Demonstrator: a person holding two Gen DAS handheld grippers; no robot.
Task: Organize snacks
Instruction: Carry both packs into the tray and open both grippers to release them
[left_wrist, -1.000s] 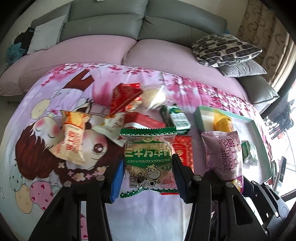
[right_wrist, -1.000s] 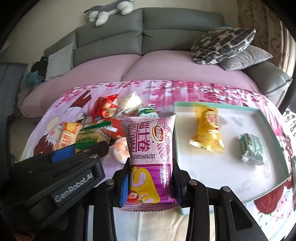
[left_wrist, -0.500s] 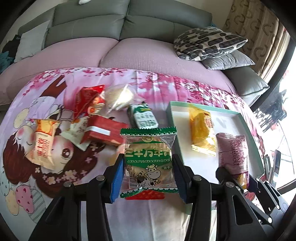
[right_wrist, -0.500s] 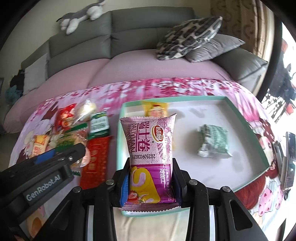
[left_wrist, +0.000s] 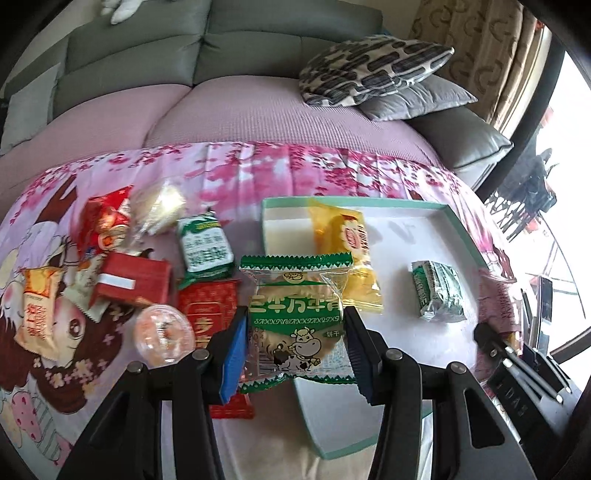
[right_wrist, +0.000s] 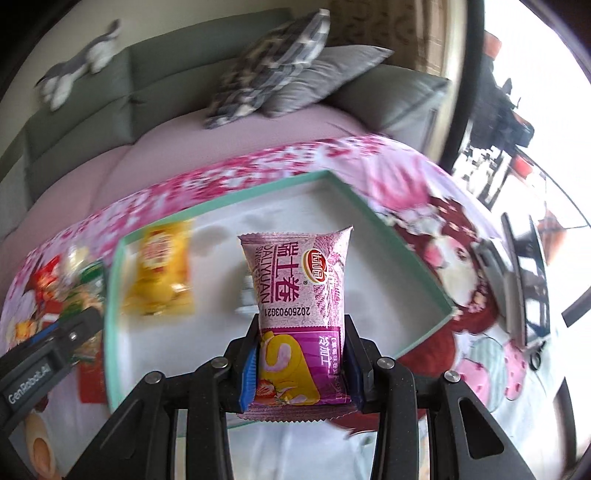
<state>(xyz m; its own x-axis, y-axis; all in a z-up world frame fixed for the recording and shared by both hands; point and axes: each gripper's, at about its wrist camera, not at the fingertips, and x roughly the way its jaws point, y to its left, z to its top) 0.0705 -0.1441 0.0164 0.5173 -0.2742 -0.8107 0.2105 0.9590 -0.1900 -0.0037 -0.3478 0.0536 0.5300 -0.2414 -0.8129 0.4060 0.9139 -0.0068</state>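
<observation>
Snacks in our tray (left_wrist: 456, 225): yellow packet (left_wrist: 343, 236), green packet (left_wrist: 439, 291); our left gripper (left_wrist: 295, 350) pinches a biscuit pack (left_wrist: 295, 314), right gripper (right_wrist: 301, 365) a purple roll (right_wrist: 295, 280)

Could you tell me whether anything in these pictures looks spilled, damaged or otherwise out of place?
Nothing looks spilled or torn. The loose snacks left of the tray lie jumbled, some overlapping, like the red box on other wrappers. In the tray, the yellow packet and green packet lie askew. The right view is blurred.
</observation>
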